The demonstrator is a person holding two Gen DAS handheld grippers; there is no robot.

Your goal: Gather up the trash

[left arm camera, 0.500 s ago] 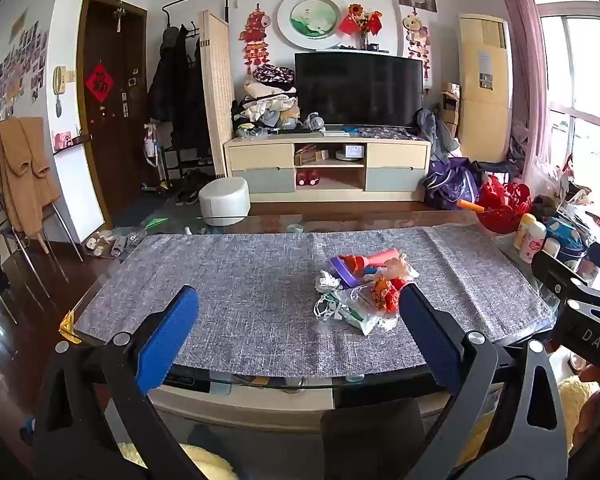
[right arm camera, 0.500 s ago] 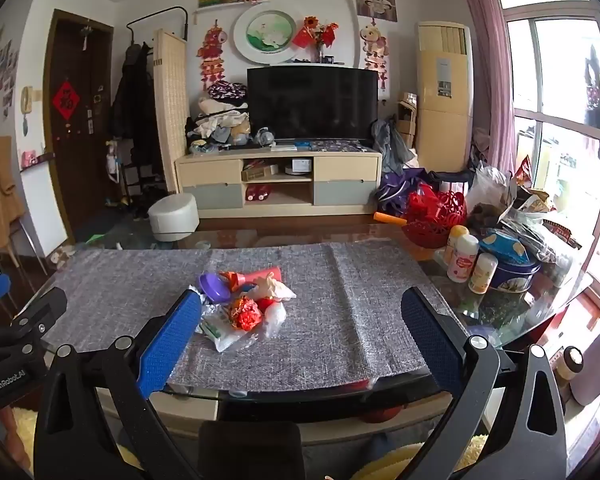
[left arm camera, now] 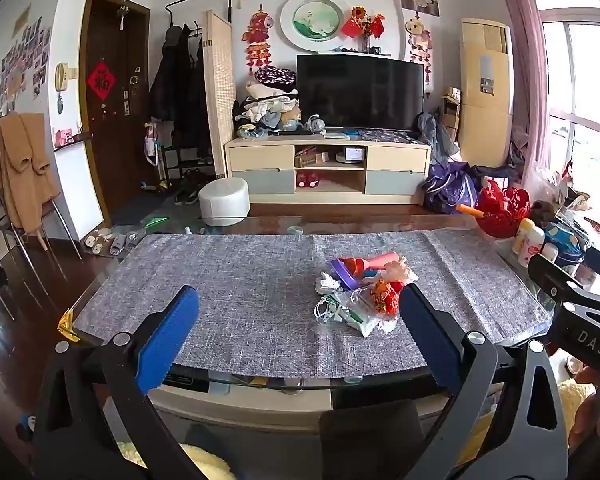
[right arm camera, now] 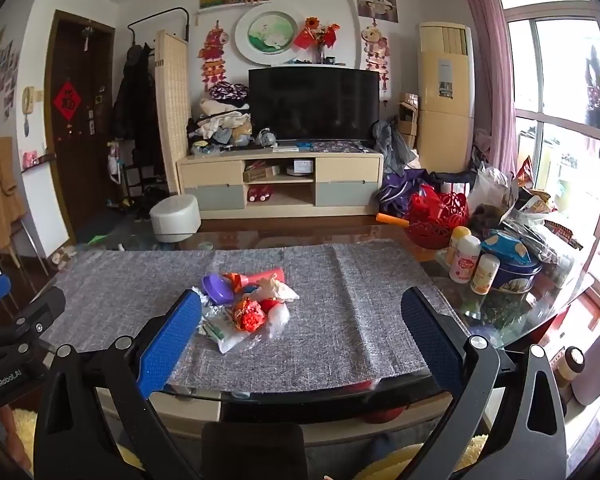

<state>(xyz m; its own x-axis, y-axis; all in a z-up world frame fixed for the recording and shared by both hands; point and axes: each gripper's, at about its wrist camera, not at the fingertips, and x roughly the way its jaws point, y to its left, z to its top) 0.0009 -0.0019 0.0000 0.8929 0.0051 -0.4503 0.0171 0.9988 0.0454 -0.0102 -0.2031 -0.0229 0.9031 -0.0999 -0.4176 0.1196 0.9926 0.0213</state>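
A pile of trash (left arm camera: 364, 292) lies on the grey table runner (left arm camera: 240, 280): clear plastic wrappers, crumpled red foil, white paper, a purple lid and a pink tube. It also shows in the right wrist view (right arm camera: 248, 308). My left gripper (left arm camera: 298, 332) is open and empty, held before the table's near edge, left of the pile. My right gripper (right arm camera: 300, 336) is open and empty, also before the near edge, with the pile by its left finger (right arm camera: 172, 344). The right gripper's body shows at the right of the left wrist view (left arm camera: 580, 320).
The glass table (right arm camera: 480, 308) carries bottles (right arm camera: 466, 258), a blue tin (right arm camera: 512, 268), a red basket (right arm camera: 436, 216) and bags at its right end. Beyond stand a white stool (right arm camera: 176, 218), a TV cabinet (right arm camera: 280, 188) and a door (left arm camera: 116, 100).
Both grippers have stayed almost in place. The trash pile has not moved.
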